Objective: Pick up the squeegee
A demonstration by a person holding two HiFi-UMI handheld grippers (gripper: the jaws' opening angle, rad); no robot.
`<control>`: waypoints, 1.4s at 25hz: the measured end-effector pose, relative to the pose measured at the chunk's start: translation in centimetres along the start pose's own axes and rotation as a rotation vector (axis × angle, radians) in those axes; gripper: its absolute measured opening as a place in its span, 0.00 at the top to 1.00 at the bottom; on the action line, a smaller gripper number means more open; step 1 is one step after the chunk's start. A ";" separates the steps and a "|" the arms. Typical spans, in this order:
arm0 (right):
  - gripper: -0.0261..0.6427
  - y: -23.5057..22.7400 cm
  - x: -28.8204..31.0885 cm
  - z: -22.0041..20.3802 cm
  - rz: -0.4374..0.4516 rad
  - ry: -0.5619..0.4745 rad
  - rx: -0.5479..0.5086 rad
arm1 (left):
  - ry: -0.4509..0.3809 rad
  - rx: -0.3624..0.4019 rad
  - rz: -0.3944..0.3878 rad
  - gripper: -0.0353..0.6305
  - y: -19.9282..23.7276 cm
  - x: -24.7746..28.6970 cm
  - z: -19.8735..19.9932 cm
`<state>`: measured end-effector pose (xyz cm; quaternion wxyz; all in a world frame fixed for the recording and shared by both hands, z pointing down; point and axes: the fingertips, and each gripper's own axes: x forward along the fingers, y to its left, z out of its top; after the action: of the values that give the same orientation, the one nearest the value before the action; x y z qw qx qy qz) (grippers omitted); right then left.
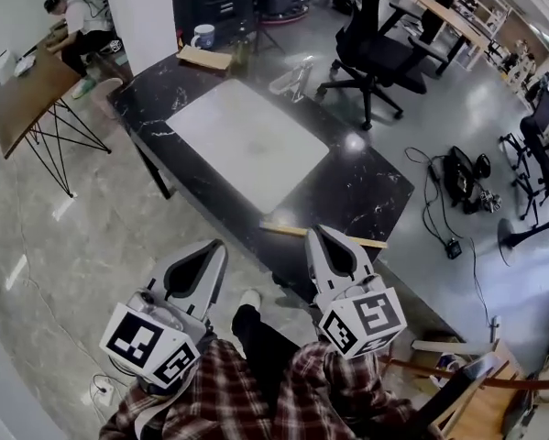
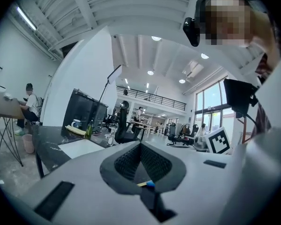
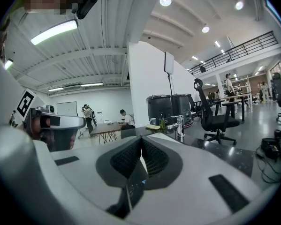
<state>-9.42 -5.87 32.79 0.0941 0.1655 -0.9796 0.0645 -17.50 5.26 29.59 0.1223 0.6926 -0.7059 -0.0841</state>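
The squeegee (image 1: 292, 79), a pale metal-and-clear tool, lies at the far end of the black marble table (image 1: 366, 195), beyond a white mat (image 1: 247, 140). It shows small in the right gripper view (image 3: 180, 125) and the left gripper view (image 2: 113, 137). My left gripper (image 1: 207, 253) hangs over the floor short of the table's near edge, jaws together and empty. My right gripper (image 1: 323, 236) reaches the near table edge, shut with nothing in it. In their own views the left gripper (image 2: 140, 145) and the right gripper (image 3: 141, 150) show their fingertips meeting, both far from the squeegee.
A thin wooden strip (image 1: 347, 238) lies along the table's near edge. At the far end sit a mug (image 1: 203, 36), a flat tan board (image 1: 205, 58) and a green bottle (image 1: 242, 53). A black office chair (image 1: 375, 62) stands right of the table. A person sits at a wooden desk (image 1: 31, 94).
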 end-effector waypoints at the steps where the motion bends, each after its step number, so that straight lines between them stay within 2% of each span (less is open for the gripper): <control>1: 0.94 -0.7 0.8 0.4 -0.007 0.000 0.003 | 0.004 0.005 -0.012 0.93 0.5 1.2 0.4; 10: 0.94 -7.5 4.1 1.6 -0.122 0.000 0.044 | 0.052 0.040 -0.132 0.93 2.4 10.6 2.2; 15: 0.94 -10.4 3.7 1.3 -0.235 0.013 0.079 | 0.098 0.030 -0.239 0.93 2.3 14.8 1.9; 25: 0.94 -14.9 1.5 0.8 -0.585 0.012 0.156 | 0.202 0.026 -0.558 0.93 1.5 22.0 1.4; 29: 0.94 -15.1 0.1 -0.1 -0.749 0.025 0.194 | 0.250 0.026 -0.719 0.93 0.6 23.7 0.9; 35: 0.94 -14.2 -2.2 -1.4 -0.892 0.064 0.235 | 0.304 0.013 -0.874 0.93 -1.5 24.4 0.1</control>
<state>-2.35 -18.21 35.08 0.1232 0.5783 -0.7953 0.1335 -16.37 -19.12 30.41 0.1731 0.9304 -0.3225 -0.0209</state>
